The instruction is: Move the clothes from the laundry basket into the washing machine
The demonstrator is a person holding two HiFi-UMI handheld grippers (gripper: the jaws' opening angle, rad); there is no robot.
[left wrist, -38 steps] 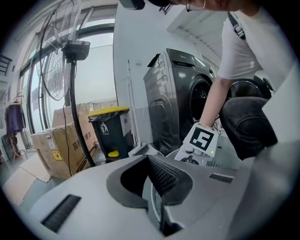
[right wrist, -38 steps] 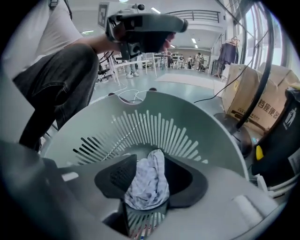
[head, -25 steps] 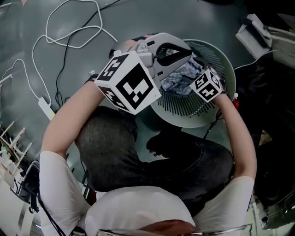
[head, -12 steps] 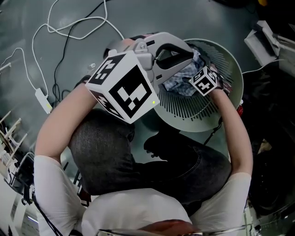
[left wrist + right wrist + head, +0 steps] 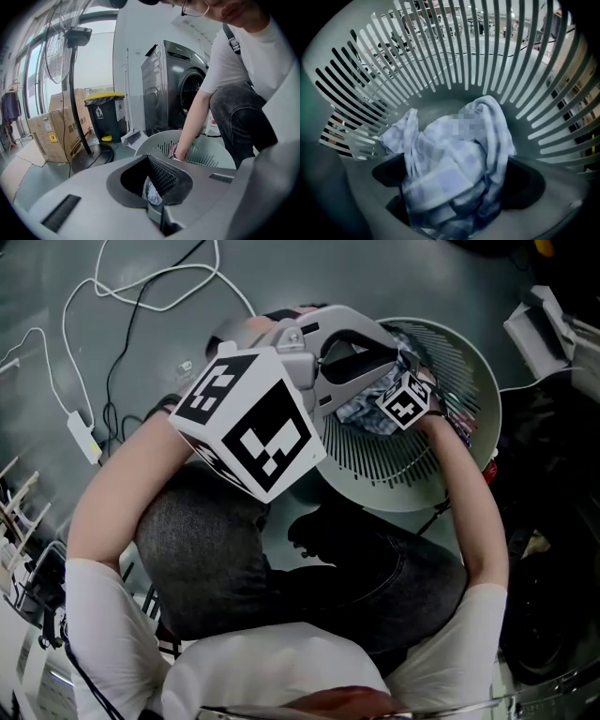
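Right gripper point(image 5: 454, 187): down inside the laundry basket point(image 5: 497, 56), jaws clenched on the checked cloth point(image 5: 450, 159). The cloth is bunched up between them, filling the gap and spilling forward over the jaw bodies. Its free folds lie on the basket floor, close to the slatted wall. In the head view only this gripper's marker cube point(image 5: 405, 401) shows, low in the basket just beside the cloth.

Left gripper point(image 5: 389, 360): held above the basket's near rim, over the cloth and apart from it. Jaws are drawn together at the tips, leaving a hollow behind them, with nothing gripped. In the left gripper view a scrap of the cloth shows through that hollow.

Washing machine point(image 5: 173, 84): behind the basket, on its far side.
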